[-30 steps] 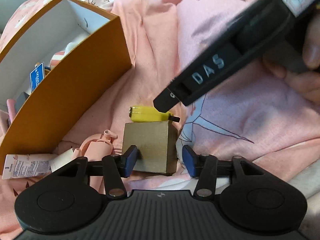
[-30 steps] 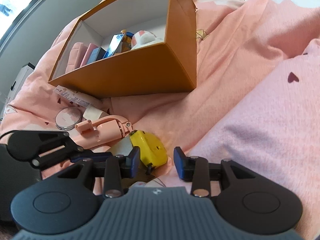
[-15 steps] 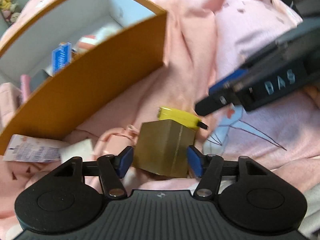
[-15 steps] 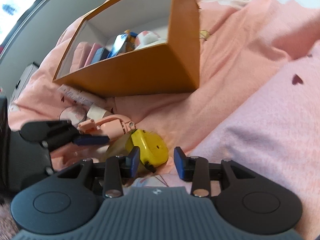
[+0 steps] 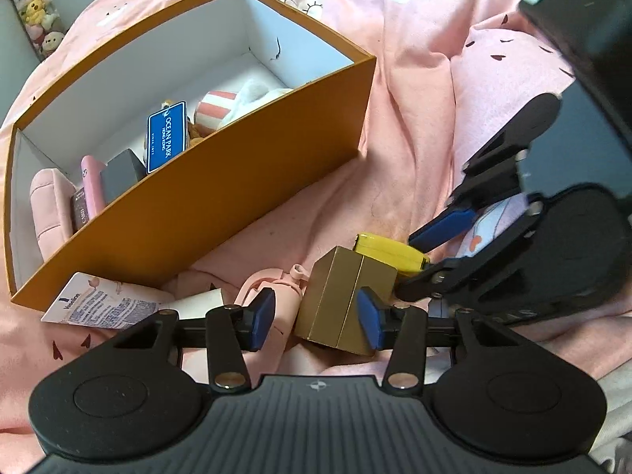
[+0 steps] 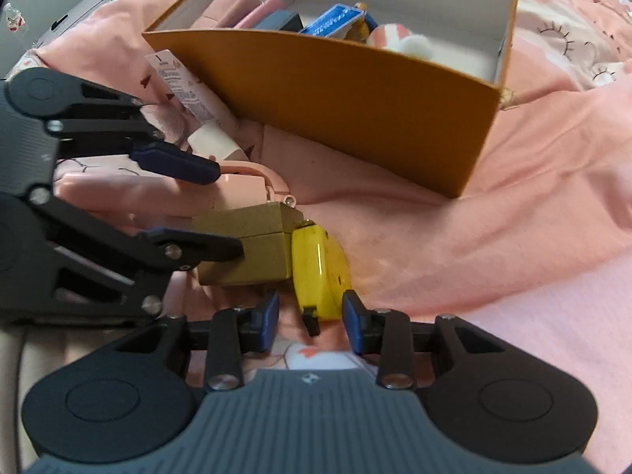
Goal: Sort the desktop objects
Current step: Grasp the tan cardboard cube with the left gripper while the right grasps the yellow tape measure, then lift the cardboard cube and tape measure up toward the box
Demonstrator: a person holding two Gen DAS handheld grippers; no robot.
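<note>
Yellow tape measure (image 6: 322,272), black tab right-wrist-only.

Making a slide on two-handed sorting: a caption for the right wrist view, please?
Right gripper closing around a yellow tape measure beside a gold box.

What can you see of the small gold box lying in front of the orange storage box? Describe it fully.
The gold box is a small closed cube, looking like matte metallic card with a seam down one face. It lies tilted on the pink bedding, between the closing fingers of the left gripper, not visibly pinched yet. A yellow tape measure abuts it.
</note>
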